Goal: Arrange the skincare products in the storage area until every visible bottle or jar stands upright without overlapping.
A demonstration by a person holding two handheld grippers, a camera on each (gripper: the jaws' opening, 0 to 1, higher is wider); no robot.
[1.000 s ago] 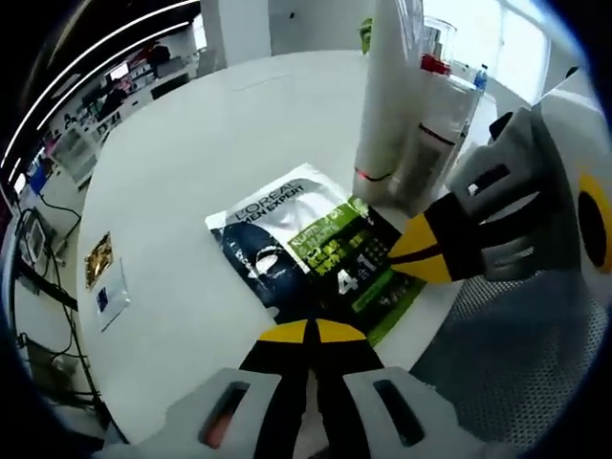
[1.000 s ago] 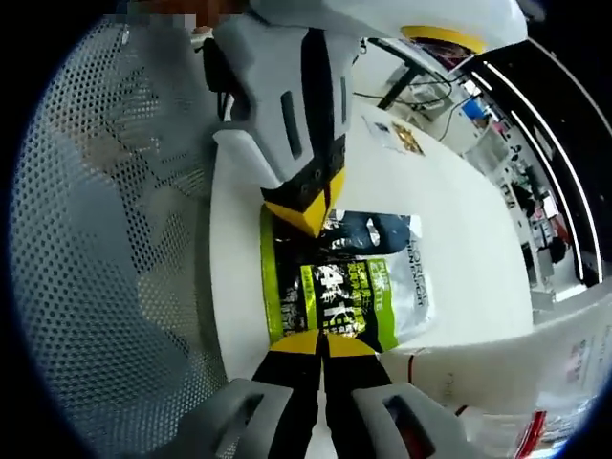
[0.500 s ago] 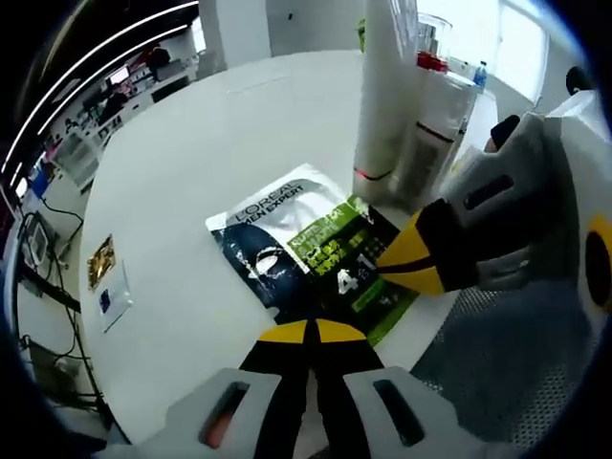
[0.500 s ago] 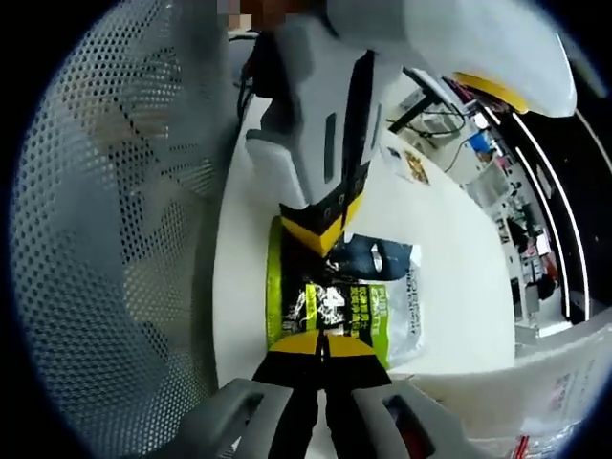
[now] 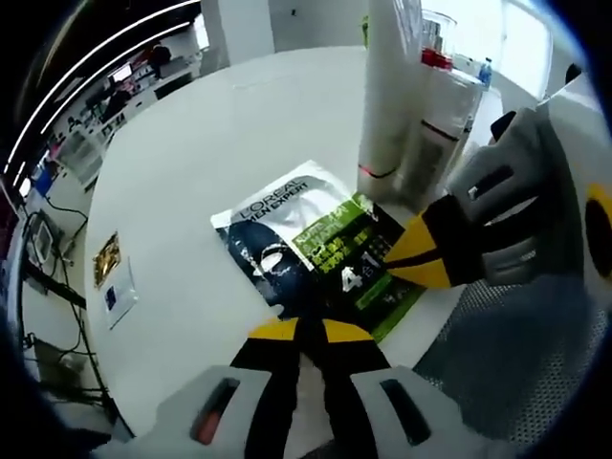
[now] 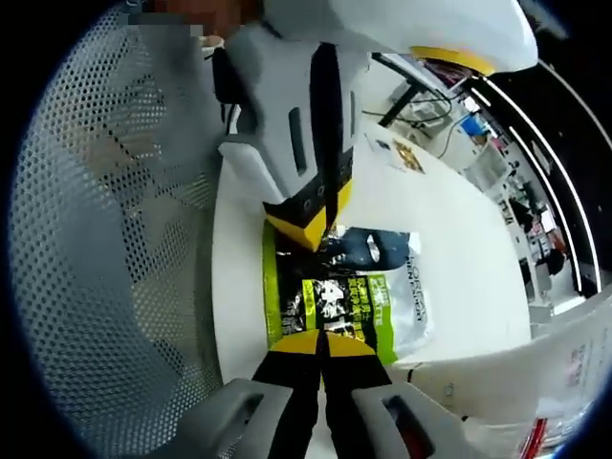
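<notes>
1. Fingers first: the left gripper (image 5: pixel 308 330) has its yellow-tipped jaws nearly pressed together over the near dark end of the sachet (image 5: pixel 316 251), apparently pinching it, though contact is hard to confirm. The right gripper (image 6: pixel 322 342) has its jaws closed on the sachet's green edge, which lies under the tips.

2. Largest thing around is the round white table (image 5: pixel 210 143); beside its near edge sits a grey perforated mesh surface (image 6: pixel 105 239).

3. Next in size are the tall white bottles (image 5: pixel 390 86), standing upright in a tight cluster just beyond the sachet's far corner, one with a red cap.

4. The sachet lies flat on the table, not upright, its long axis running from the left gripper's tips diagonally away toward the bottles. The two grippers meet it from adjoining sides, the right gripper (image 5: pixel 421 253) at the green side.

5. A lift probably has to clear the bottles, which stand close enough to be knocked.

6. Smallest: a little card (image 5: pixel 113 277) lies well apart near the table's far rim.
</notes>
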